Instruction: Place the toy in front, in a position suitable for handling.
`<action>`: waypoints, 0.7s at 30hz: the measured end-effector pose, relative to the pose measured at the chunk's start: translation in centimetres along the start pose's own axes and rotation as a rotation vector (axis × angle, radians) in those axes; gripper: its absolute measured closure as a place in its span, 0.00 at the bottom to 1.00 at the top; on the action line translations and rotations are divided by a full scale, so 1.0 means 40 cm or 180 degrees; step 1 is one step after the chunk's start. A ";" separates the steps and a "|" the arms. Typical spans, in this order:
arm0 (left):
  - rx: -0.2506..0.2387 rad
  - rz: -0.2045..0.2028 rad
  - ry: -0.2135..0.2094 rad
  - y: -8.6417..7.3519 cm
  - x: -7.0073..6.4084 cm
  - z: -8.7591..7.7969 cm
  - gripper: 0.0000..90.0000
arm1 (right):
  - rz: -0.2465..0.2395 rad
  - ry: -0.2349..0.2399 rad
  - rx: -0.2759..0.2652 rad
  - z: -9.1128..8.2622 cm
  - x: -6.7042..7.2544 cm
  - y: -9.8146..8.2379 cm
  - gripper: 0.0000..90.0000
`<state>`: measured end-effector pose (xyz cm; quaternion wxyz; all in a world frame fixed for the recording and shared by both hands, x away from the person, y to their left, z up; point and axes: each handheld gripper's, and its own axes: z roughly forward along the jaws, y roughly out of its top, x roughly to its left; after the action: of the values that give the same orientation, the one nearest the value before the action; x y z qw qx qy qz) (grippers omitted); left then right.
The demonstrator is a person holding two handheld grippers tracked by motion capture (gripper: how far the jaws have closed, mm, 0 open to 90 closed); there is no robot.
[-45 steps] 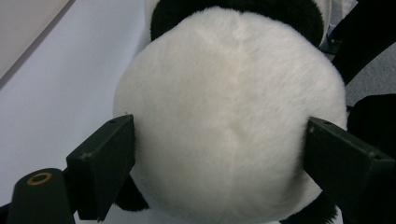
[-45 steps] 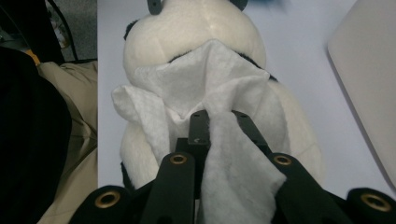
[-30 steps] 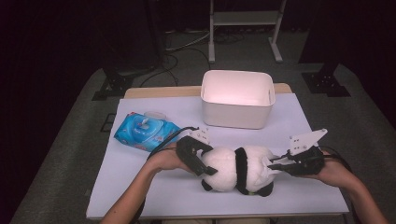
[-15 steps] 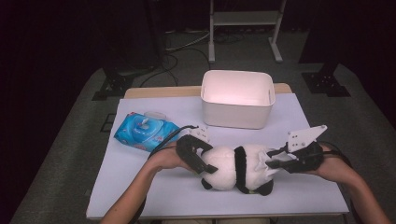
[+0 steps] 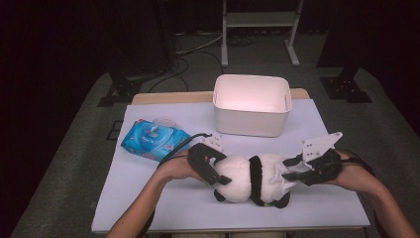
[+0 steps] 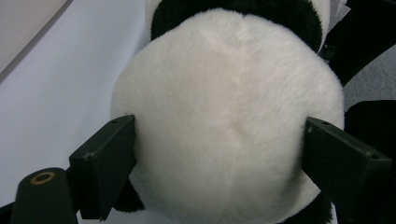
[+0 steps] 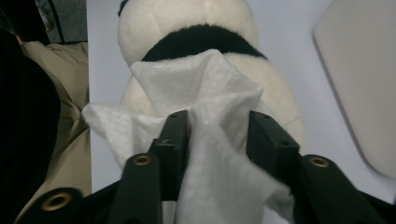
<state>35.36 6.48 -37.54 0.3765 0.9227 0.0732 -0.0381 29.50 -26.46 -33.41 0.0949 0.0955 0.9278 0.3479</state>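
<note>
High view: left gripper (image 5: 214,168) clamps the plush panda (image 5: 252,178) by its head to steady it in front of the white bin (image 5: 251,105), while right gripper (image 5: 297,171), jaws just opening, loosely straddles the wet wipe (image 7: 205,93) draped on its body.

Black-and-white plush panda (image 5: 250,178), white wipe (image 7: 205,107), blue wipes pack (image 5: 153,140), white bin (image 5: 251,105).

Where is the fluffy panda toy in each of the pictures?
High view: the panda toy lies near the table's front edge, between the two grippers.
Left gripper view: its white round head sits between the black jaws.
Right gripper view: its body lies behind the white wipe.
Shared landmark: the black band across its body, seen in all three views.
</note>
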 end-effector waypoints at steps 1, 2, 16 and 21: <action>0.0006 0.0008 0.0005 0.001 -0.001 0.001 0.15 | 0.0007 0.0021 0.0022 0.006 0.001 -0.002 0.69; 0.0016 0.0028 0.0006 0.002 -0.001 0.002 0.15 | 0.0019 0.0033 0.0035 0.012 0.003 -0.003 0.71; 0.0009 0.0052 -0.0002 0.009 -0.001 0.010 0.15 | -0.0193 0.0140 0.0074 0.075 0.012 0.103 0.85; 0.0028 0.0056 -0.0001 0.012 -0.004 0.011 0.15 | -0.0324 0.0217 0.0150 0.135 0.015 0.149 0.85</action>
<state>35.27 5.82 -37.49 0.3729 0.9250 0.0648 -0.0353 30.88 -18.49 -33.52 0.0786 0.0384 0.9421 0.3238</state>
